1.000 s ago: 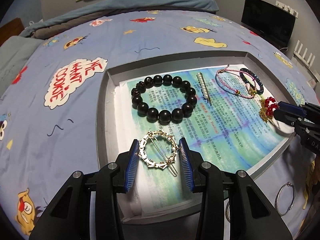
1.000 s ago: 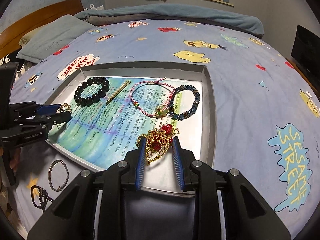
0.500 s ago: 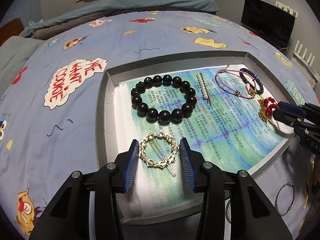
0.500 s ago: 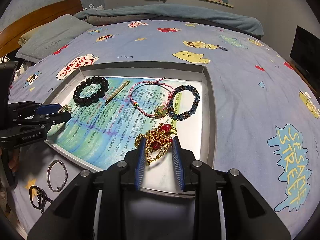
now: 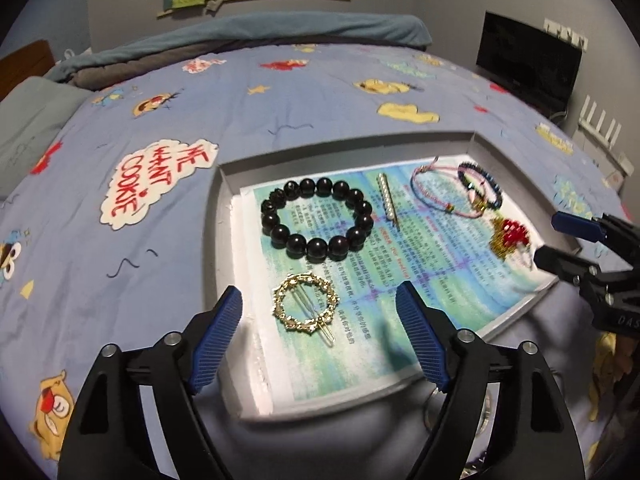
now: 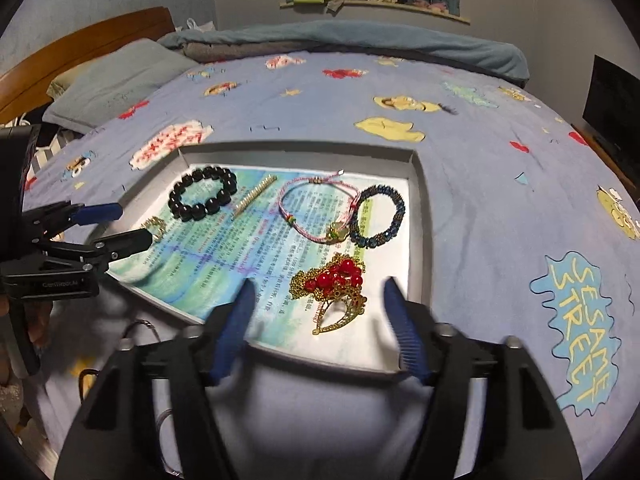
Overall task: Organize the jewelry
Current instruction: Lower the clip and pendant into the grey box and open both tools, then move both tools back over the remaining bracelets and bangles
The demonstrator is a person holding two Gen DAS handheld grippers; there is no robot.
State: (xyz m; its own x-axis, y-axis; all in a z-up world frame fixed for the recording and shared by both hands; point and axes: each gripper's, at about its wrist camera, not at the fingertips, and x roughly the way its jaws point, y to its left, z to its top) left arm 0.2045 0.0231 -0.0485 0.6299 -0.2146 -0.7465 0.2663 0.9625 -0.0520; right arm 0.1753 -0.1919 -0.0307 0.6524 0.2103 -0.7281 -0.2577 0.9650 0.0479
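A grey tray point(image 5: 224, 216) lined with printed paper lies on the bed. In it lie a gold round hair clip point(image 5: 306, 307), a black bead bracelet point(image 5: 316, 218), a pearl hair pin point(image 5: 387, 200), a pink cord bracelet point(image 5: 434, 190), a dark blue bead bracelet point(image 5: 482, 188) and a red-and-gold ornament point(image 5: 510, 234). My left gripper point(image 5: 320, 328) is open, raised just behind the gold clip. My right gripper point(image 6: 318, 308) is open, its jaws either side of the red-and-gold ornament point(image 6: 334, 288), not touching it. The tray also shows in the right wrist view point(image 6: 424, 216).
The tray sits on a blue cartoon-print bedspread point(image 5: 160, 120). Loose metal rings point(image 6: 140, 326) lie on the bed by the tray's near edge. A pillow point(image 6: 116, 84), a wooden headboard point(image 6: 80, 44) and a dark screen point(image 5: 528, 60) stand around the bed.
Both grippers opened wide and pulled back. The gold clip and the red-and-gold ornament, held between the jaws before, now lie free on the paper.
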